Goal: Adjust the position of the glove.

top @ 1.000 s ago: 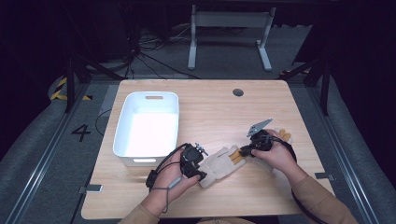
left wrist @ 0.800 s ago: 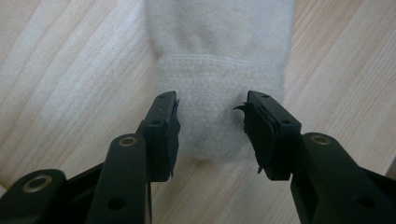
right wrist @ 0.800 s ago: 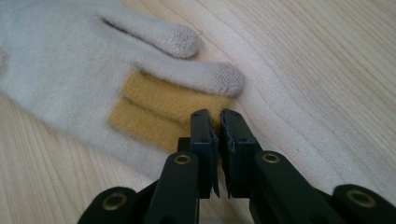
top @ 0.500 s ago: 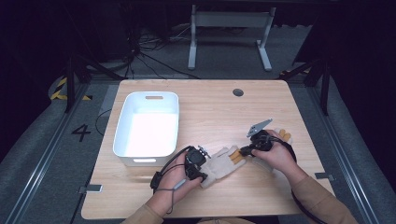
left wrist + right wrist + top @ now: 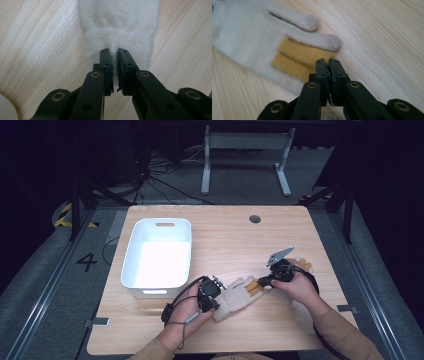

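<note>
One glove [image 5: 235, 296], one bin [image 5: 157, 254], perhaps another glove [image 5: 302, 265].

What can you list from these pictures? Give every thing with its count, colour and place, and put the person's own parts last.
Glove: one, cream with mustard-yellow fingers, flat on the table's near middle, between the two grippers.
Second glove: one, cream and yellow, partly hidden under the right hand.
Bin: one, white, on the table's left half.
Table: one, light wood.
Cable hole: one, dark, far side of the table.
Left gripper: one, black, jaws shut on the glove's cuff.
Right gripper: one, black, jaws shut on a yellow fingertip of the glove.
Left hand: one, near edge, holding the left gripper.
Right hand: one, holding the right gripper.
</note>
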Tool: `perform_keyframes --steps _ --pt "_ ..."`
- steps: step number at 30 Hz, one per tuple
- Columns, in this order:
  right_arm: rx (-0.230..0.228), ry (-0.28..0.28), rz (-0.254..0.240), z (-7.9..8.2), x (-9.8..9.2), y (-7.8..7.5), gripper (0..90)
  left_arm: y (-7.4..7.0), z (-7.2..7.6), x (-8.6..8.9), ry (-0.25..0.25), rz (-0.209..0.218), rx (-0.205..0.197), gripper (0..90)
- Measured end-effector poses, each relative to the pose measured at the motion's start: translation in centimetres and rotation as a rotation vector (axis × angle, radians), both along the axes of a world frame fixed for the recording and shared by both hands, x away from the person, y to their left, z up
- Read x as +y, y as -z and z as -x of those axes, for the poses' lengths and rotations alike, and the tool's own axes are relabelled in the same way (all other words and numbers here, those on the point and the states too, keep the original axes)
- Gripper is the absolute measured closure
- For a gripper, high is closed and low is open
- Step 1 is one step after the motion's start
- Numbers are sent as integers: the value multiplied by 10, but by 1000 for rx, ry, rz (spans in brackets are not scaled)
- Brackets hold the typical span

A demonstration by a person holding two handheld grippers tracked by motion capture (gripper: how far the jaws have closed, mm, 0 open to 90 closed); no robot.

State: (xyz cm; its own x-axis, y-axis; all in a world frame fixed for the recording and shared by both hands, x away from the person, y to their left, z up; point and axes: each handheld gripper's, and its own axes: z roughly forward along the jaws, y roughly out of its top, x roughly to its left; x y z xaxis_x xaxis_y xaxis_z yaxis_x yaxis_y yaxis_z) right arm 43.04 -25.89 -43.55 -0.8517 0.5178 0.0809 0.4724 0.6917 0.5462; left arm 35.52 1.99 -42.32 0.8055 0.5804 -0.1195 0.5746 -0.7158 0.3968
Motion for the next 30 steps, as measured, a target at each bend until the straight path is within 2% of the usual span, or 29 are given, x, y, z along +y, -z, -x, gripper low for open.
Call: perform_keyframes --steps 4,5,7,9,14,16,20,24,27,30 --pt "-9 7 -13 3 -3 -5 880 -6 -1 2 22 0 -5 832" --pt "-14 9 -23 5 -6 -10 883 -10 0 3 58 6 2 832" --pt "-18 12 -27 7 -8 -13 883 -12 0 3 63 4 1 832" --pt "-31 11 -45 14 -10 -21 884 -19 -1 4 94 4 -12 832" --pt "-52 9 -62 25 -14 -32 885 -30 -1 5 116 6 -37 834" --pt "-63 9 -69 32 -16 -39 885 -38 -3 9 149 10 -44 834" --pt "-74 6 -72 43 -18 -47 884 -43 -6 14 192 17 -24 832" --pt "-59 10 -63 51 -17 -49 884 -42 -10 14 218 1 -6 833" --pt "-24 8 -42 59 -16 -48 884 -36 -15 9 259 -15 14 832" --pt "-1 3 -23 62 -16 -46 884 -32 -18 7 278 -24 26 832"
